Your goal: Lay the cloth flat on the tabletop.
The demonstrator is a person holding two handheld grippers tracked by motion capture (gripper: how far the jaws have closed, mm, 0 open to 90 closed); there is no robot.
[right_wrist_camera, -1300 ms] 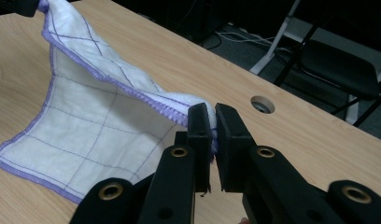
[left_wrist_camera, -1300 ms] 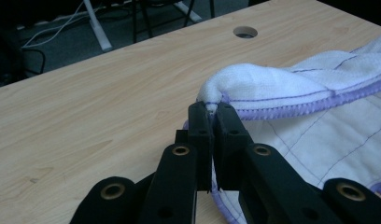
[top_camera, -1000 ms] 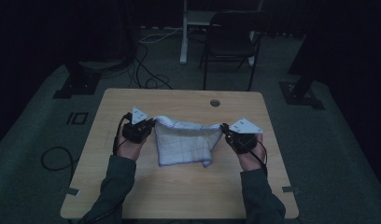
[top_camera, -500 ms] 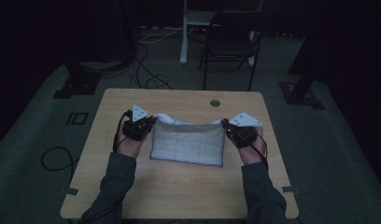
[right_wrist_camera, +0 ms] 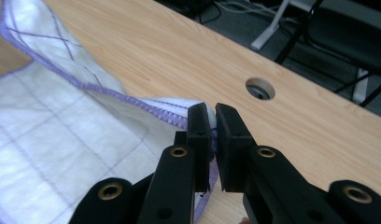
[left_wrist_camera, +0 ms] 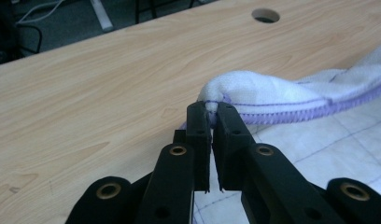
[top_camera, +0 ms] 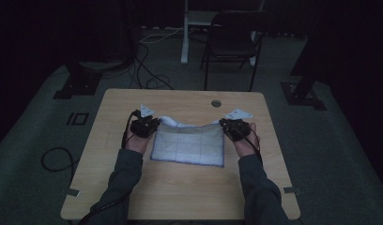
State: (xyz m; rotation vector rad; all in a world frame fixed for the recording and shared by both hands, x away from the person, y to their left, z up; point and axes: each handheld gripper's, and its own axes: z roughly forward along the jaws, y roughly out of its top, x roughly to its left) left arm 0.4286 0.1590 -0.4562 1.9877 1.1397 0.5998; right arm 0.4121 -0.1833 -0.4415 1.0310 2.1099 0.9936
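Cloth (top_camera: 187, 147), white with purple grid lines and hem, lies spread on the wooden table (top_camera: 180, 197) in the high view, just nearer the person than the round cable hole (top_camera: 216, 103), its two far corners lifted by the left gripper (top_camera: 154, 123) and the right gripper (top_camera: 225, 124). Seen from the left gripper view, the jaws are clamped on a bunched corner of the cloth (left_wrist_camera: 254, 91), with the hole (left_wrist_camera: 265, 15) beyond. Seen from the right gripper view, the jaws pinch the hemmed edge of the cloth (right_wrist_camera: 62, 135), the hole (right_wrist_camera: 260, 88) just past them.

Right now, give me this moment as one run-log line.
left gripper: shut on cloth corner | right gripper: shut on cloth corner | cloth: spread on table, far edge lifted
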